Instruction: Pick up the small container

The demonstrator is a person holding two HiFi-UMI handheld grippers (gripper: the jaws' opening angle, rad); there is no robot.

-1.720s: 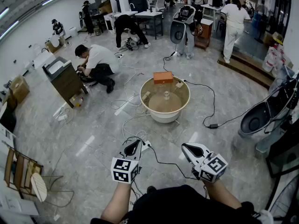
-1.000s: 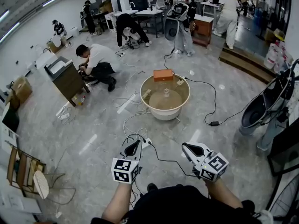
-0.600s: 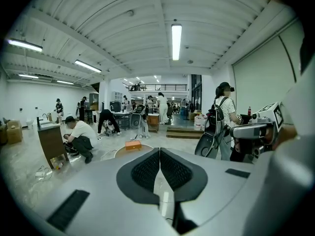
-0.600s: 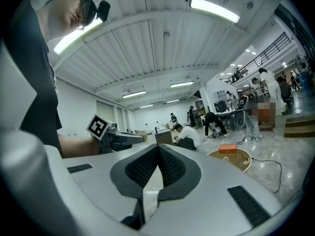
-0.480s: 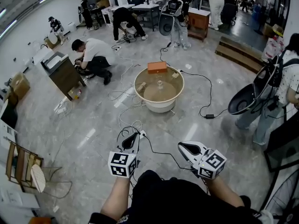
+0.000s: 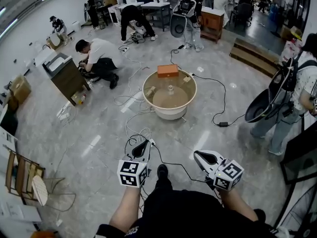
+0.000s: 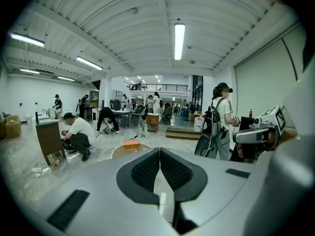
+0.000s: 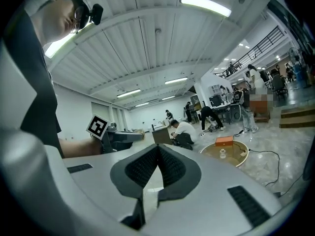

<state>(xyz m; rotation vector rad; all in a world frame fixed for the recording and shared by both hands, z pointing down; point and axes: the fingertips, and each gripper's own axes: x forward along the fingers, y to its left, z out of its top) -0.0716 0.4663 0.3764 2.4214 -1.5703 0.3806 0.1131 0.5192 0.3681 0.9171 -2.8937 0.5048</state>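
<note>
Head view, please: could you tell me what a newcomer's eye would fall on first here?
First, the round beige tub in the middle of the floor, with an orange box on its far rim and a small container standing at its centre. Next, low in the picture, the left gripper and right gripper, both shut and empty, well short of the tub.

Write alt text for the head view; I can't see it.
The left gripper and right gripper, both shut and empty, point toward a round low table, where a small white container stands mid-top and an orange box sits at the far rim. Several people work beyond.
</note>
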